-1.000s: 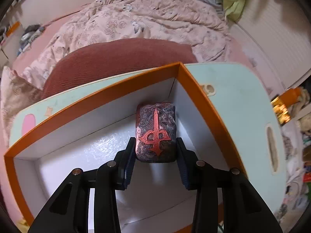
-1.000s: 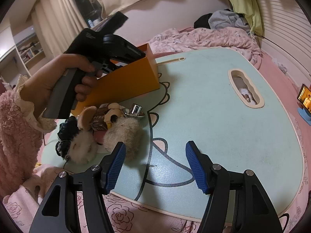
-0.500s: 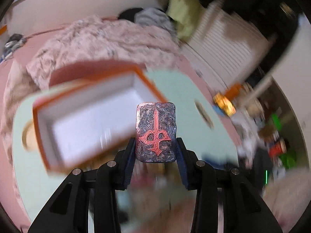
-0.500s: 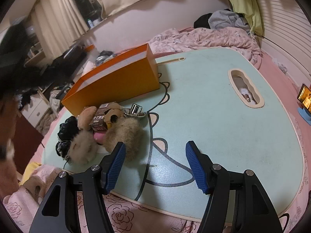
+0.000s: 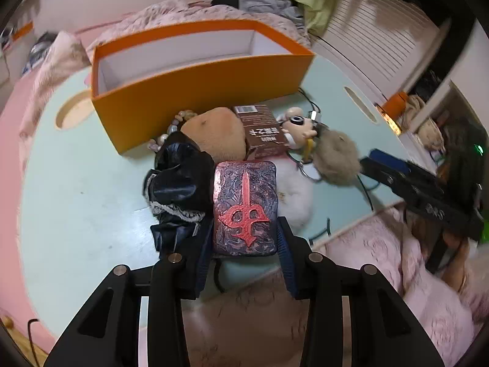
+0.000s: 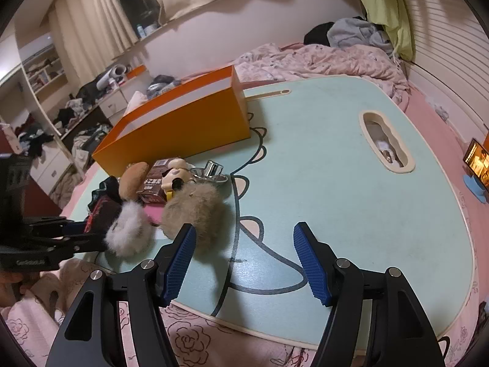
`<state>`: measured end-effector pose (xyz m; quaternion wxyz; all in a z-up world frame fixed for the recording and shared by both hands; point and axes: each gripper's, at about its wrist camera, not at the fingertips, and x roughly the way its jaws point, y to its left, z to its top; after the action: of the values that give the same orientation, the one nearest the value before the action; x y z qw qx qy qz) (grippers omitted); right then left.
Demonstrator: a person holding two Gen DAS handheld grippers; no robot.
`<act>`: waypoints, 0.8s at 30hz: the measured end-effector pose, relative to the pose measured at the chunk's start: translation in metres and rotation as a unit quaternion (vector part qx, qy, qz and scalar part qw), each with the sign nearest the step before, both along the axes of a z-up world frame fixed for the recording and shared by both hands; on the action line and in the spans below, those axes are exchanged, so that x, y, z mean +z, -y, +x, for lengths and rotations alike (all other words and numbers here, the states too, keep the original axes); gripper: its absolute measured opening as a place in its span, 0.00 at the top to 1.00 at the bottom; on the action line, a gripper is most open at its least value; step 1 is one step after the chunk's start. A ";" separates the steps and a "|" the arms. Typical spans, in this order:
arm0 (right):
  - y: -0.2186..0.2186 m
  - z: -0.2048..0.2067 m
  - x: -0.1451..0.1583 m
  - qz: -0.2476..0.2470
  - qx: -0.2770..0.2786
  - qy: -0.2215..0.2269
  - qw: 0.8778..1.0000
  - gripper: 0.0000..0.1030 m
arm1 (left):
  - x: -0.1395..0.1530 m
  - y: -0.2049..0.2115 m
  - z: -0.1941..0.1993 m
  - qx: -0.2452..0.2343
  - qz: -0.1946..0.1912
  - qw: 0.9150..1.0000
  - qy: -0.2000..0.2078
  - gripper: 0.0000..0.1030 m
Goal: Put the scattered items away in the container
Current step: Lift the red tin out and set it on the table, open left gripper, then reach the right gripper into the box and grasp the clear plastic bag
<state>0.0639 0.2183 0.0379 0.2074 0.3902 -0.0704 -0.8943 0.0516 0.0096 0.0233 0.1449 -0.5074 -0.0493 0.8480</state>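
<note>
Nearest in the left wrist view, the left gripper (image 5: 246,238) is clamped on a dark embossed rectangular tile with a raised red emblem (image 5: 245,206), its blue-padded fingers (image 5: 285,243) pressing the tile's two long sides, so the long axis runs straight ahead toward 12 o'clock. Just beyond, at 11 o'clock from the tile, lies a black satin pouch with a lace edge (image 5: 178,183); at 1 o'clock a white fluffy pompom (image 5: 295,195) lies just past the right finger. Further on sit a tan plush toy (image 5: 218,131), a brown printed carton (image 5: 262,136), a small cartoon figurine keychain (image 5: 298,124) and a beige fur pompom (image 5: 336,157), bunched together on the pale mint tabletop (image 5: 76,189). Beyond the heap at 12 o'clock stands the long orange cardboard box with a white interior (image 5: 195,91), its long axis crossing the tile's. The visible part of its interior shows nothing inside. In the right wrist view the right gripper (image 6: 244,263) hovers with fingers spread wide and nothing between them, the beige pompom at its 10 o'clock and the box far off at 11 o'clock. Judging by this, the left arm is the one to carry the tile forward over the heap and the near wall before releasing.
</note>
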 end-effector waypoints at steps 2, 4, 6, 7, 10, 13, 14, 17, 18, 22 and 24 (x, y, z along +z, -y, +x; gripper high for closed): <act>0.000 0.000 0.000 0.000 0.000 0.000 1.000 0.35 | 0.003 0.000 0.002 0.001 0.014 1.000 -0.003 0.56; -0.001 -0.001 0.000 -0.004 0.001 0.003 1.000 0.35 | 0.011 0.002 0.010 -0.007 0.037 0.999 -0.015 0.49; -0.003 -0.002 0.005 -0.008 0.001 0.006 1.000 0.35 | 0.023 0.011 0.015 -0.007 0.057 0.998 -0.027 0.42; -0.003 -0.004 0.011 -0.009 0.002 0.005 1.000 0.35 | 0.030 0.020 0.016 0.004 0.069 0.997 -0.037 0.41; 0.004 -0.017 0.041 0.001 0.007 -0.014 1.000 0.35 | 0.047 0.054 0.009 0.065 0.078 0.993 -0.063 0.32; 0.026 -0.039 0.075 0.041 0.019 -0.036 0.998 0.35 | 0.050 0.088 -0.018 0.155 0.060 0.984 -0.070 0.32; 0.035 -0.046 0.083 0.051 0.030 -0.039 0.997 0.35 | 0.048 0.097 -0.029 0.176 0.063 0.980 -0.070 0.32; 0.076 -0.079 0.100 0.100 0.068 -0.033 0.992 0.35 | 0.037 0.114 -0.059 0.207 0.074 0.974 -0.059 0.32; 0.087 -0.087 0.101 0.109 0.071 -0.034 0.991 0.35 | 0.032 0.117 -0.070 0.212 0.084 0.972 -0.053 0.32; 0.118 -0.123 0.093 0.141 0.043 -0.050 0.988 0.35 | 0.022 0.113 -0.101 0.196 0.125 0.972 -0.032 0.32; 0.128 -0.136 0.081 0.153 0.046 -0.033 0.987 0.36 | 0.021 0.108 -0.113 0.190 0.122 0.974 -0.029 0.32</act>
<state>-0.0720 0.0900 0.1185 0.1882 0.3905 0.0919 -0.8965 -0.0616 -0.0980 0.0446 0.0436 -0.4424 -0.2440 0.8619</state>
